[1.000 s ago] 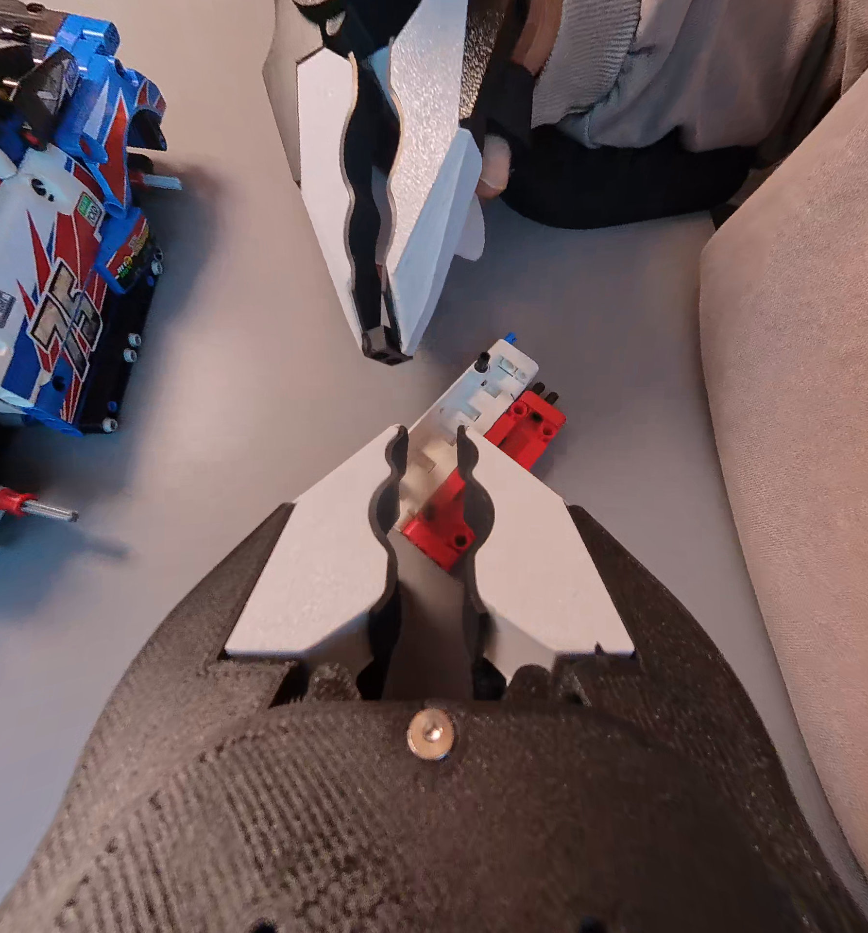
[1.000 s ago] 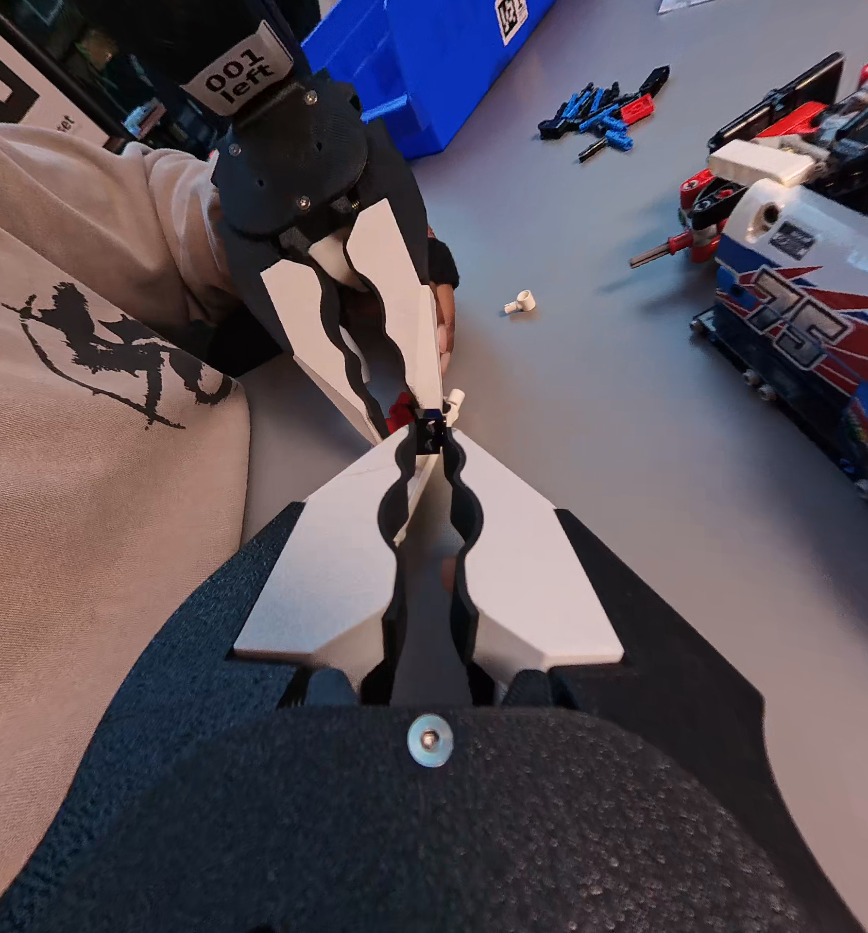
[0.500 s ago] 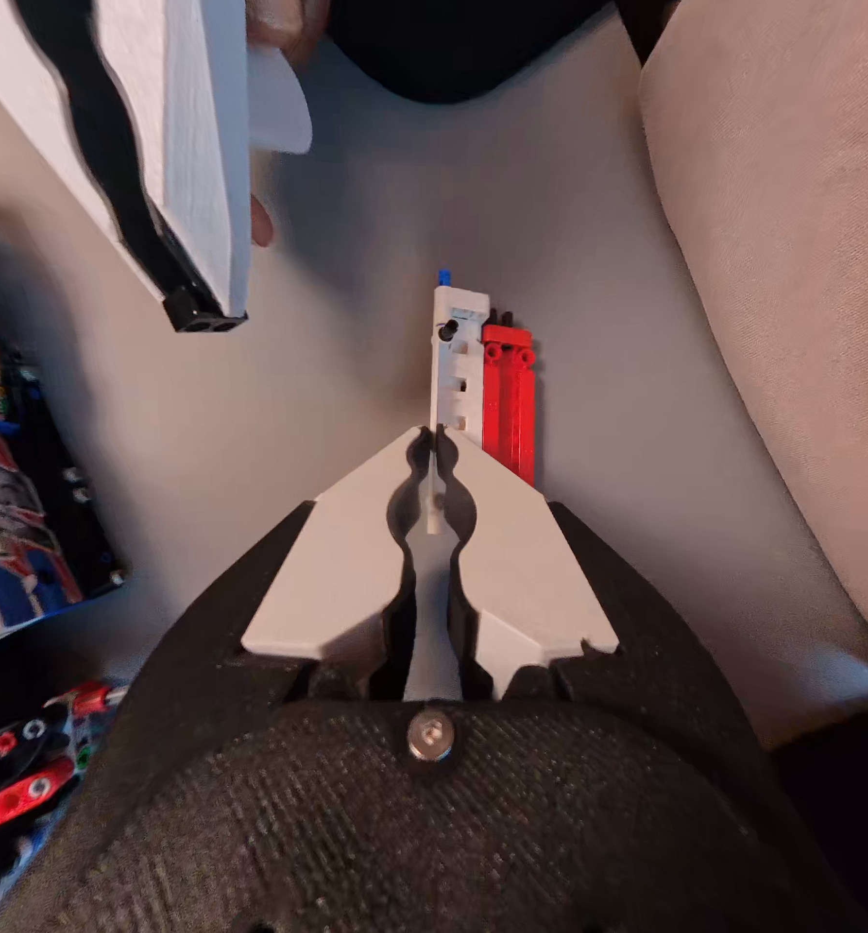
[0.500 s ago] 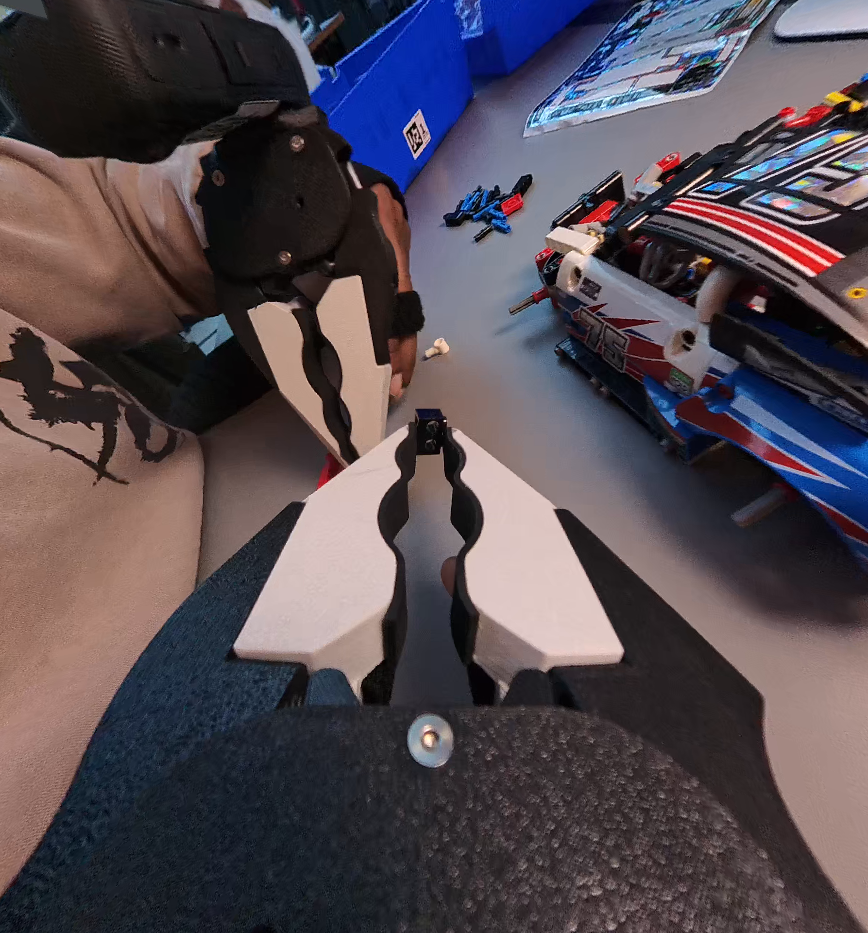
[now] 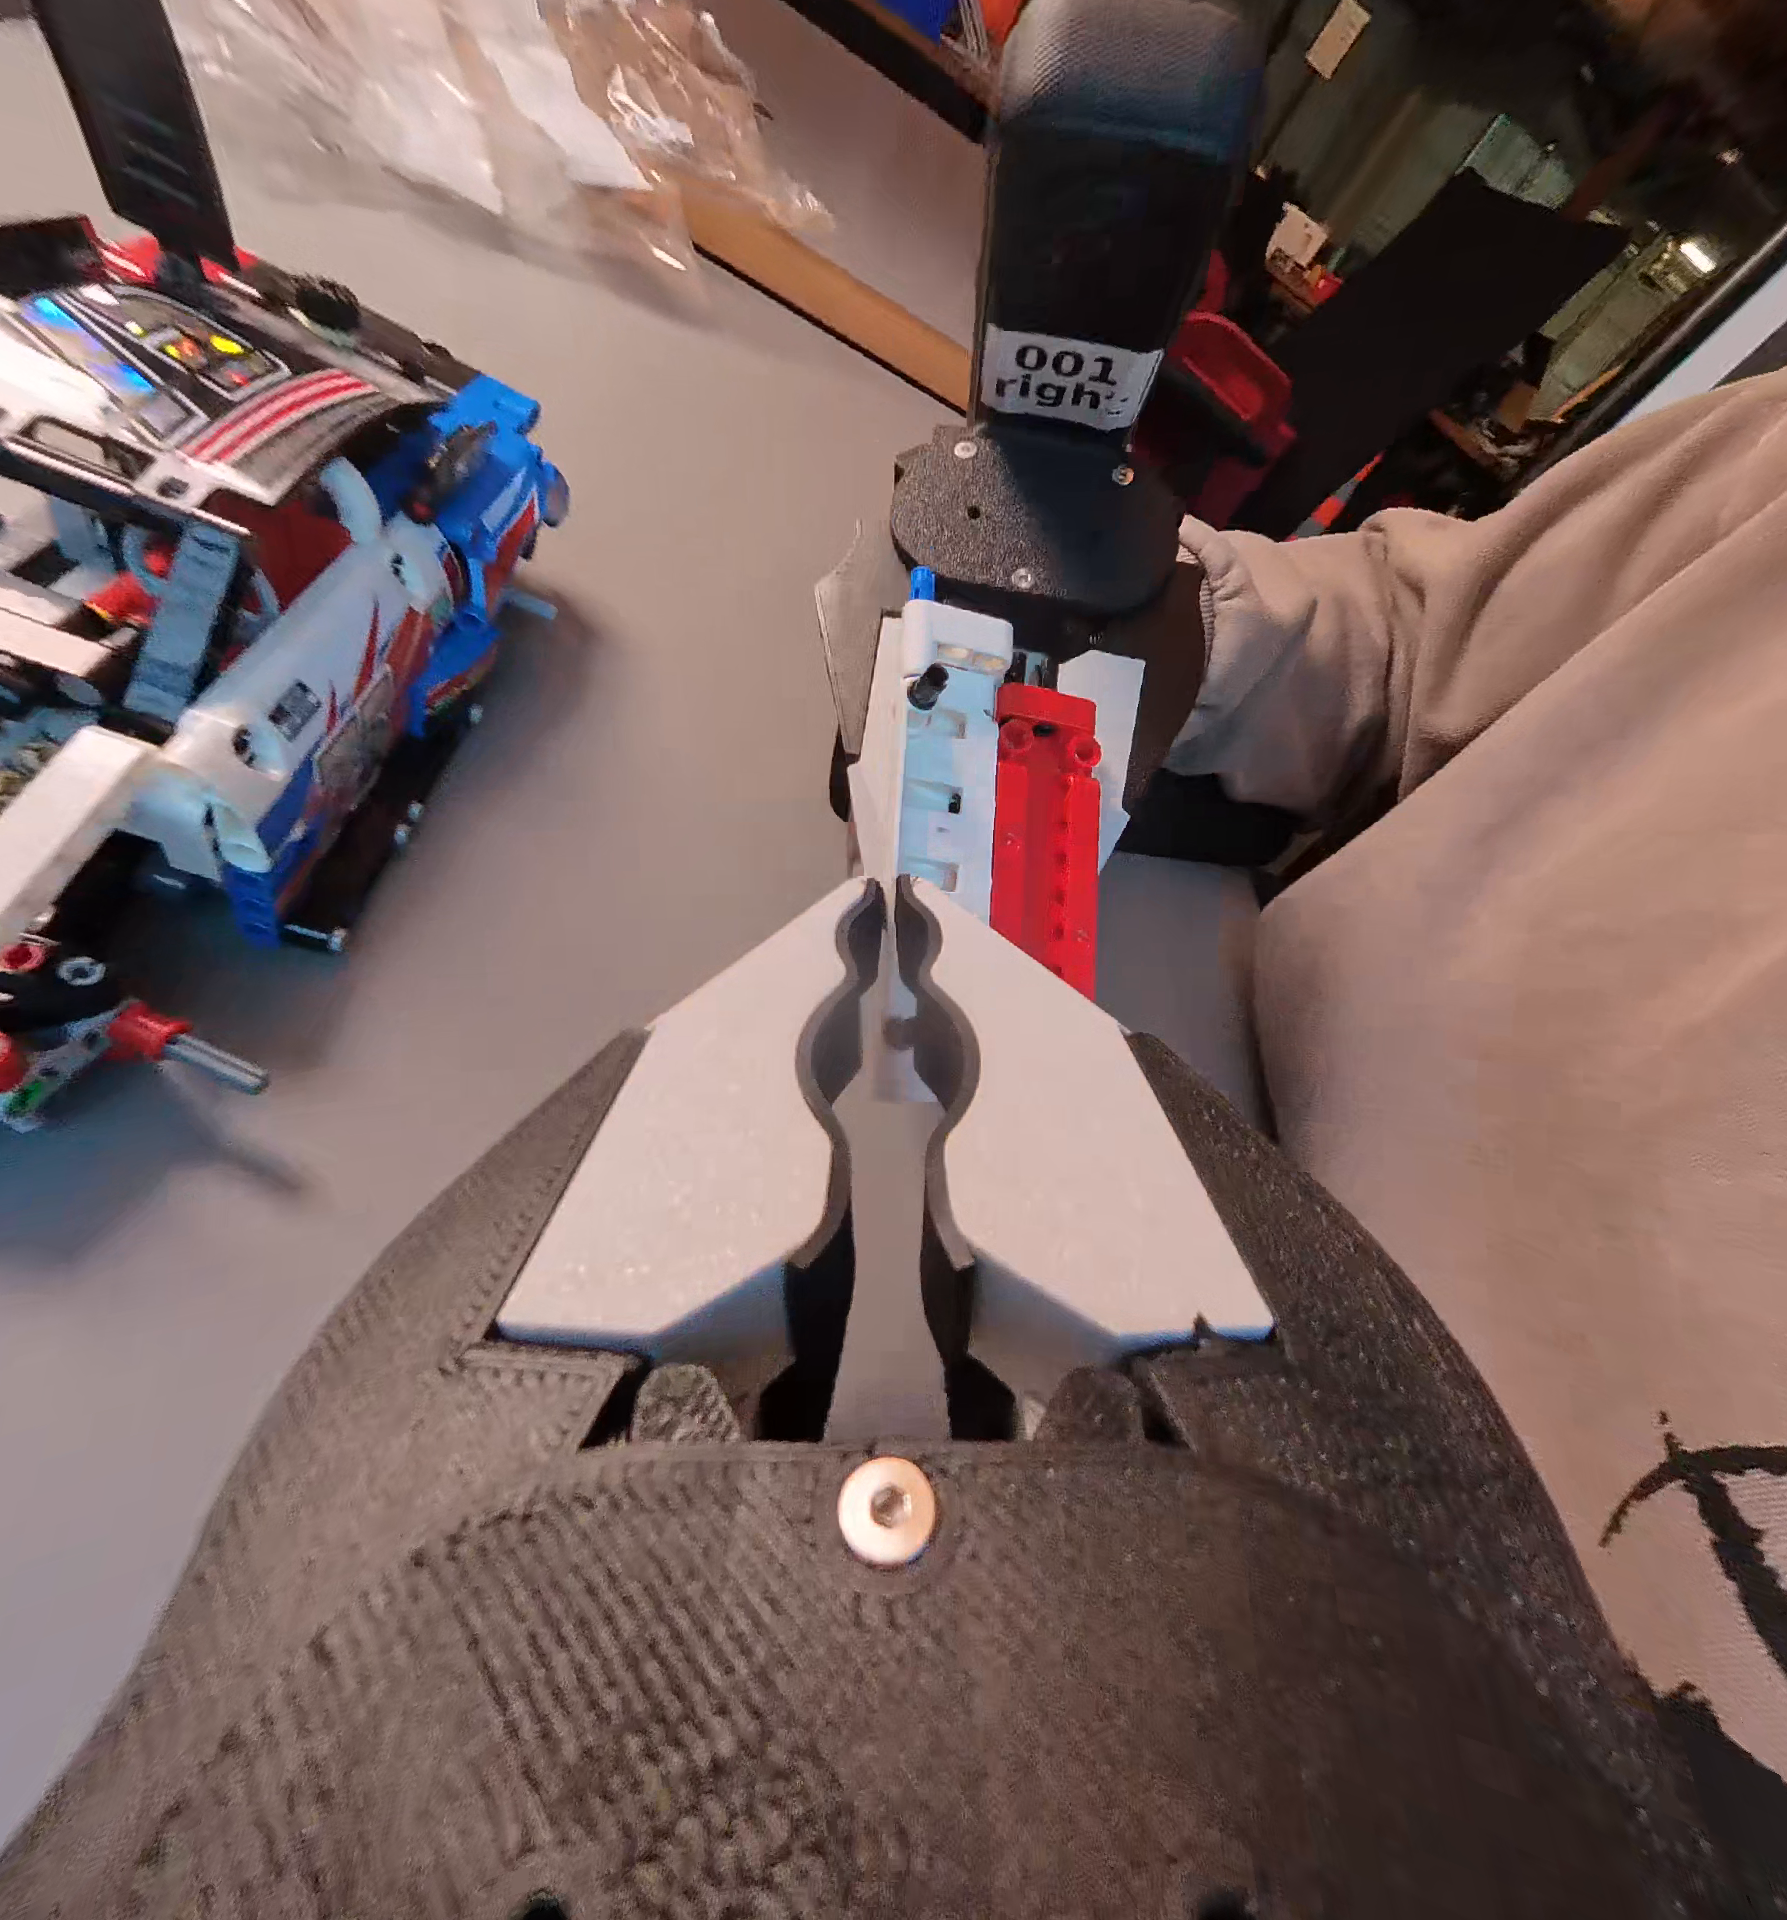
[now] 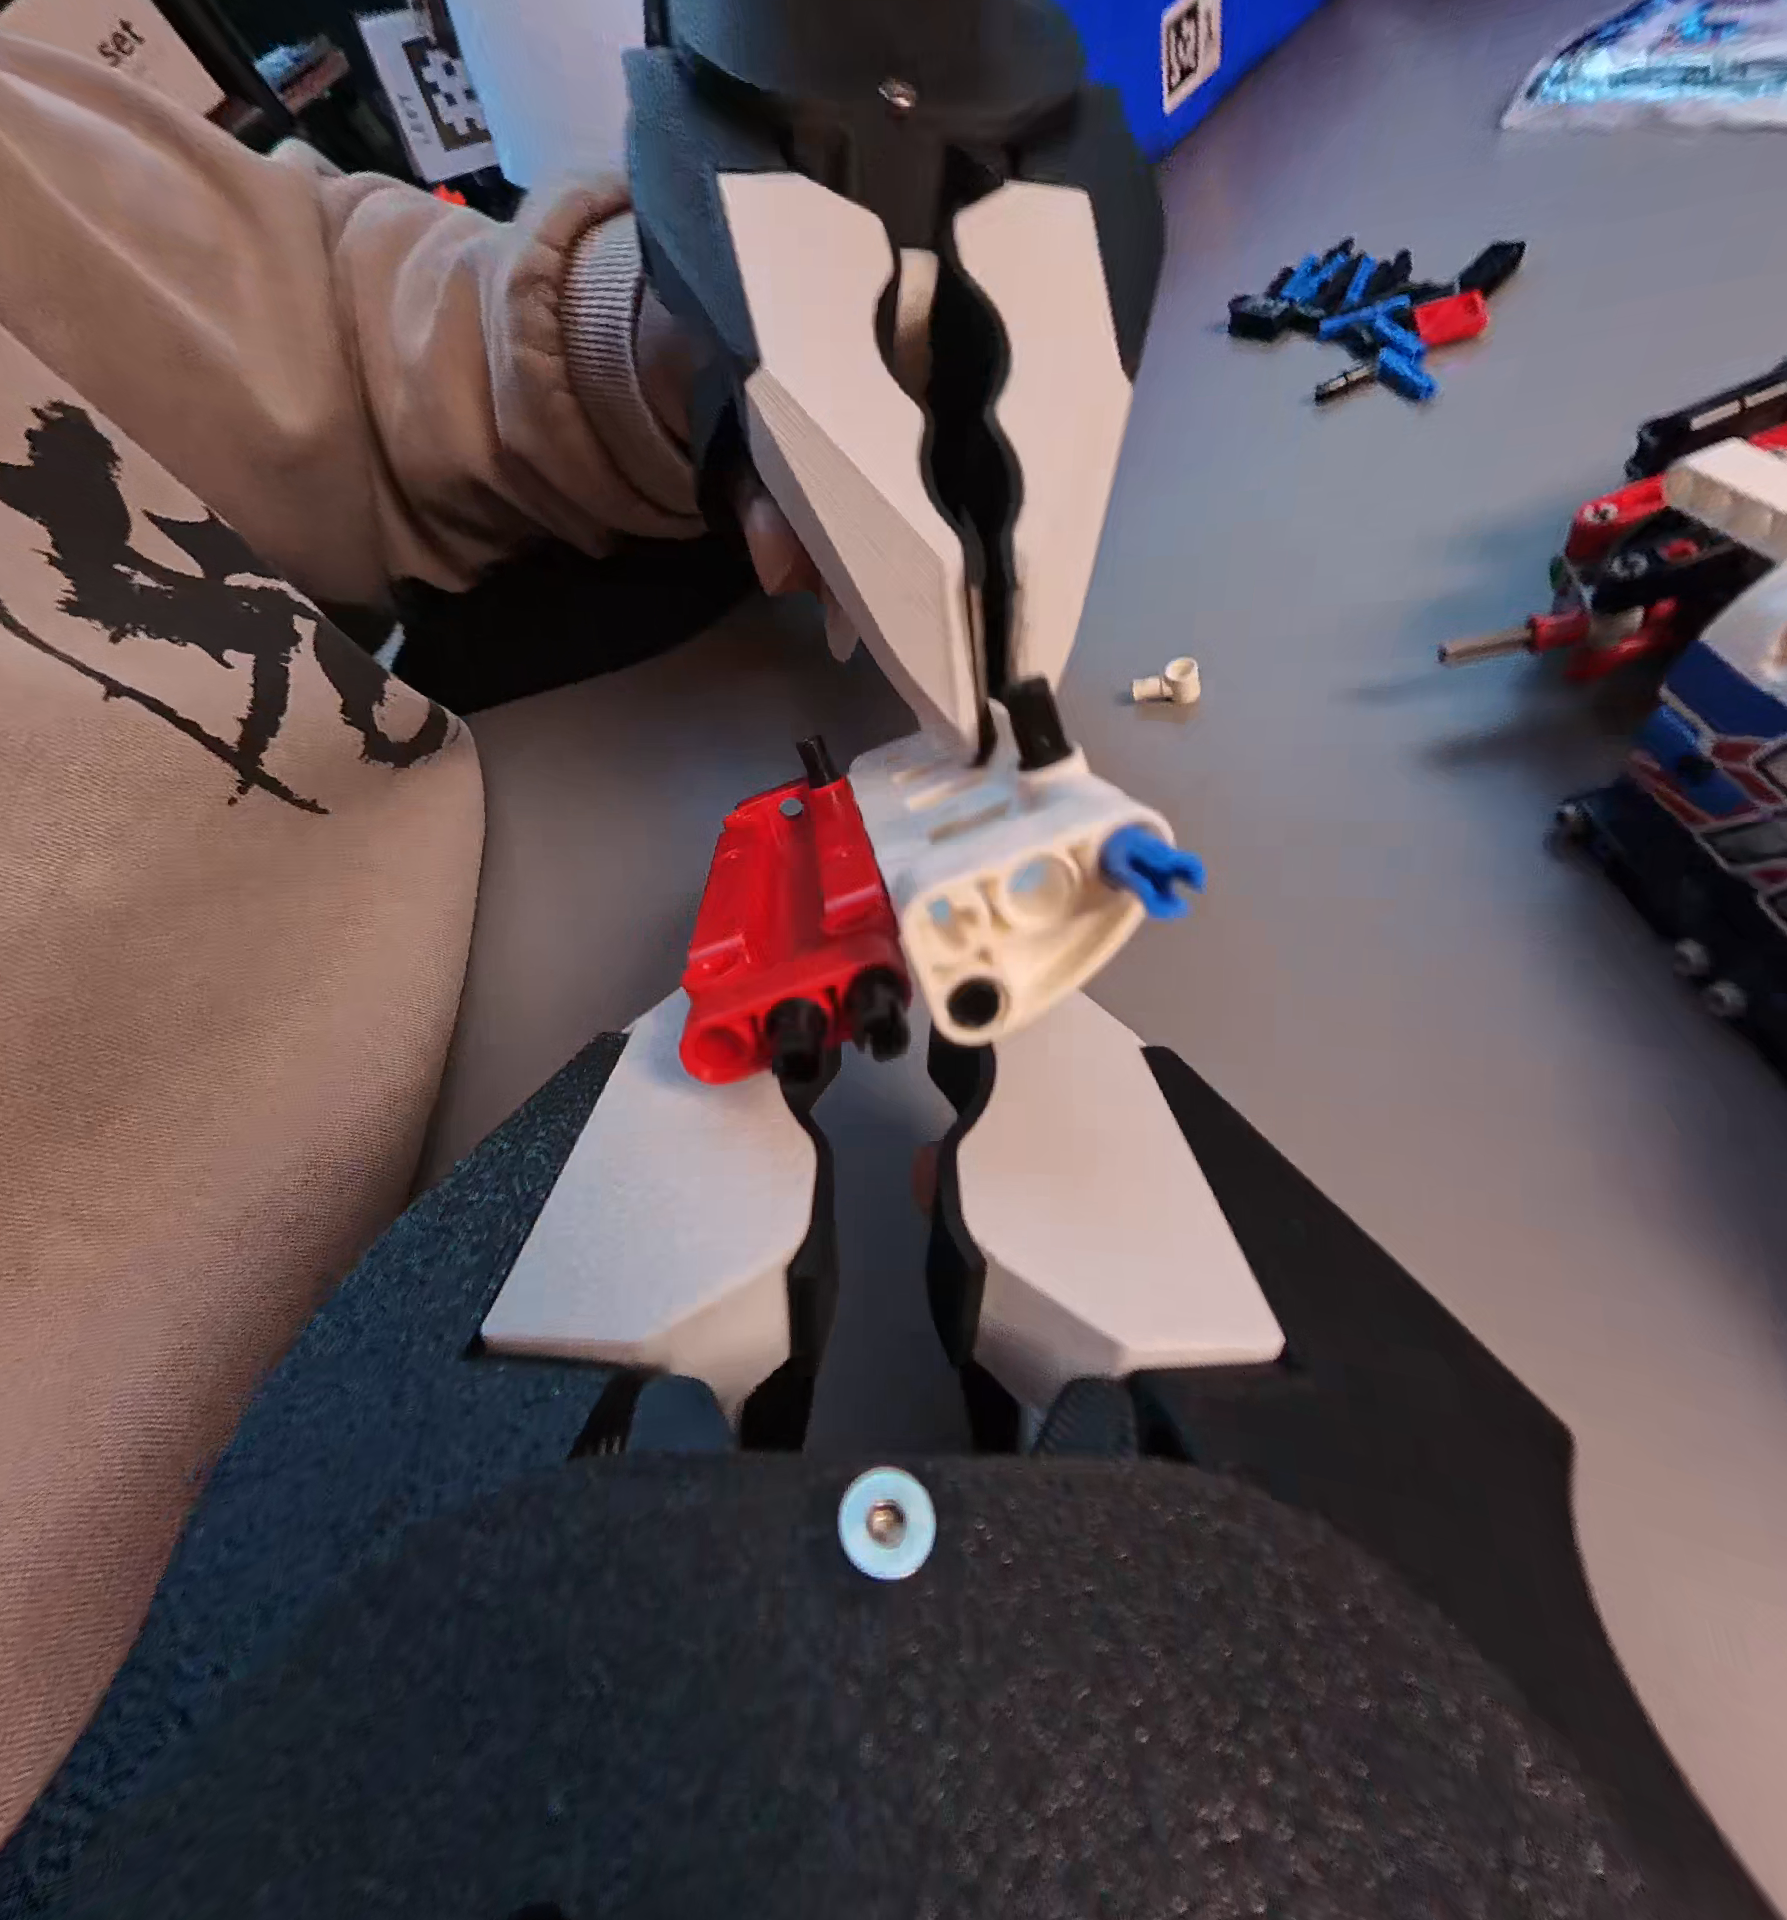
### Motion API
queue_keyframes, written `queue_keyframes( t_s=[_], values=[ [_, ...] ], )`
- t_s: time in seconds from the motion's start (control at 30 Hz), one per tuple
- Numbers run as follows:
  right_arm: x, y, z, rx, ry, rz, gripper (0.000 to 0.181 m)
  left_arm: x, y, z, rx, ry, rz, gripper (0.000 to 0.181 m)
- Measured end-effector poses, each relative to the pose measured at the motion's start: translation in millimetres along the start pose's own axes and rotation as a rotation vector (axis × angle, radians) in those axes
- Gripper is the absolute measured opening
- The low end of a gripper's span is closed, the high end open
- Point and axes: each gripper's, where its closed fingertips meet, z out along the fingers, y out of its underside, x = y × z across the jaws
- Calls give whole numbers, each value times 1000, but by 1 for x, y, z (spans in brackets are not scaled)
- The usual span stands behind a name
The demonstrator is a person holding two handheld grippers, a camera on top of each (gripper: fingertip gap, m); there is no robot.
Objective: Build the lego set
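Note:
My left gripper [image 5: 889, 883] is shut on the edge of a white panel [image 5: 936, 748] that is joined to a red beam [image 5: 1045, 821], and holds this sub-assembly in the air. In the right wrist view the left gripper [image 6: 982, 727] comes down from above onto the white panel [image 6: 1014, 894] and the red beam [image 6: 785, 914]. My right gripper [image 6: 884, 1039] faces the sub-assembly's end. Its jaws are close together, and the sub-assembly hides their tips and the small black piece. A blue pin [image 6: 1149, 868] sticks out of the panel.
The big blue, white and red lego car [image 5: 245, 623] stands on the grey table, and at the right in the right wrist view [image 6: 1762, 727]. A small white connector [image 6: 1169, 684] and a pile of blue and black pins [image 6: 1377, 322] lie loose. A beige sleeve [image 5: 1491, 831] is close by. Tip to tip, the grippers are about 4 cm apart.
My left gripper has lifted the white and red sub-assembly off the table and tilted it up. Both grippers have come end to end, the right one's tips now behind the sub-assembly.

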Motion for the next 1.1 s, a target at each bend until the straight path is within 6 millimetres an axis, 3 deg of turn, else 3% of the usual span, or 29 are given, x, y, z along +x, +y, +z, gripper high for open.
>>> queue_keyframes(
  t_s=[0.23, 0.4, 0.6, 0.73, 0.9, 1.03, 1.1],
  values=[
    [-22, -24, -6, 169, -81, -125, 6, 14, -17, 3, -68, 88, -157, 0],
    [-33, -23, -6, 168, -117, -182, 10, 29, -19, 4, -156, 176, -223, 25],
    [-48, -18, -3, 136, -184, -266, 7, 46, 2, 10, -384, 409, -419, 34],
    [-53, -11, -3, 101, -207, -273, 6, 61, 22, 11, -518, 496, -416, 31],
    [-51, -13, -9, 98, -195, -257, 7, 58, 16, 11, -426, 525, -420, 27],
    [-32, -7, -27, 30, -134, -232, 7, 41, 3, 4, -240, 486, -380, 8],
    [-19, -4, -39, 30, -85, -207, 7, 30, -2, -1, -132, 406, -286, 8]
  ],
)
